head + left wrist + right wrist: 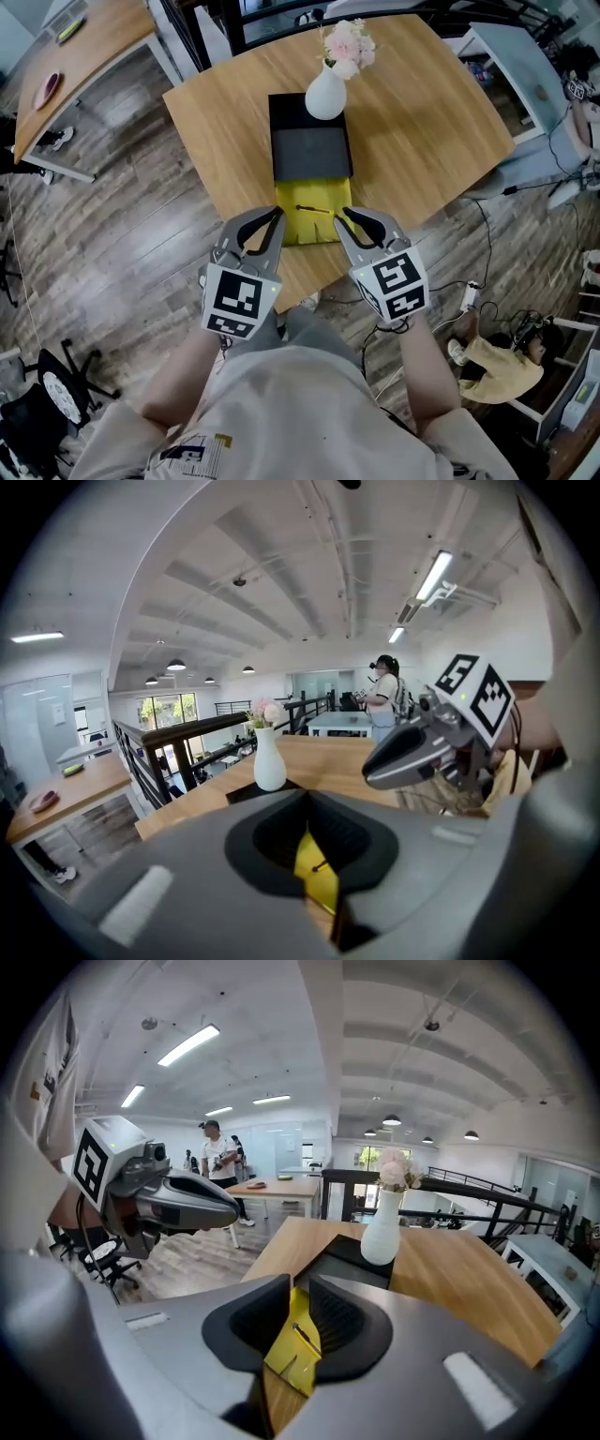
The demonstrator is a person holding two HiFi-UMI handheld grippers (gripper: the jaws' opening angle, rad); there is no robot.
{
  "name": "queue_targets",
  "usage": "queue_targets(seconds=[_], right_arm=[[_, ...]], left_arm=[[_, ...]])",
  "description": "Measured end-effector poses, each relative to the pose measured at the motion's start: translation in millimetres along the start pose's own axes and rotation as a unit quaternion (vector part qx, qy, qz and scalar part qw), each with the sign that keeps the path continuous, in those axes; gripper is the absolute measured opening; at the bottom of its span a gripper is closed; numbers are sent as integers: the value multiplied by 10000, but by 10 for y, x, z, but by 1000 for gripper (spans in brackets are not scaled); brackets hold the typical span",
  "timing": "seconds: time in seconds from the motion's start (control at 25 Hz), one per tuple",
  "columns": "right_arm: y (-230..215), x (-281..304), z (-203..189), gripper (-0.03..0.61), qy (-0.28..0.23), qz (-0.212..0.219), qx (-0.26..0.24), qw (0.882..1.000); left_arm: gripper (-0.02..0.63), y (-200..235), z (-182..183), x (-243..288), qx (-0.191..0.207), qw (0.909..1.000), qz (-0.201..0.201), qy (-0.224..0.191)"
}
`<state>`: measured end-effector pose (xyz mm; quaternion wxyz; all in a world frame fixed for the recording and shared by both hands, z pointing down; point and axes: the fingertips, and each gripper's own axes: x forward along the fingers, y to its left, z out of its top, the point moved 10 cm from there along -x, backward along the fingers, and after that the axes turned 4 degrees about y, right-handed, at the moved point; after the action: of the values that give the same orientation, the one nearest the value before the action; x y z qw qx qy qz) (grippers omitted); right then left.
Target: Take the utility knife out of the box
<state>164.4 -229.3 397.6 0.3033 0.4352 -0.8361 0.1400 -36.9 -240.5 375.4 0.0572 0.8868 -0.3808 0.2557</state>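
Note:
A black box (309, 155) lies on the round wooden table (422, 131), and its yellow inner tray (323, 192) is slid out toward me. On the tray rests a thin dark utility knife (314, 208), also seen through the jaws of each gripper (320, 865) (306, 1340). My left gripper (274, 217) hovers at the tray's near left corner and my right gripper (347, 217) at its near right corner. Each one's jaws stand slightly apart with nothing between them. Neither gripper touches the tray or the knife.
A white vase (325, 94) with pink flowers stands on the box's far end. The table's near edge (309, 281) runs just below the tray. A person in yellow (497, 366) sits on the floor at the right. Other desks (75, 56) stand behind.

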Motion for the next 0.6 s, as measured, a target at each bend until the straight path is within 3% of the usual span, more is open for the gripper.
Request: queue_targets(seconds=[0.32, 0.6], right_arm=[[-49, 730, -149, 117, 1000, 491, -560, 9922], [-37, 1379, -382, 140, 1820, 810, -1001, 9748]], left_arm=[[2, 176, -270, 377, -115, 9994, 8, 325], [2, 291, -576, 679, -248, 9975, -68, 661]])
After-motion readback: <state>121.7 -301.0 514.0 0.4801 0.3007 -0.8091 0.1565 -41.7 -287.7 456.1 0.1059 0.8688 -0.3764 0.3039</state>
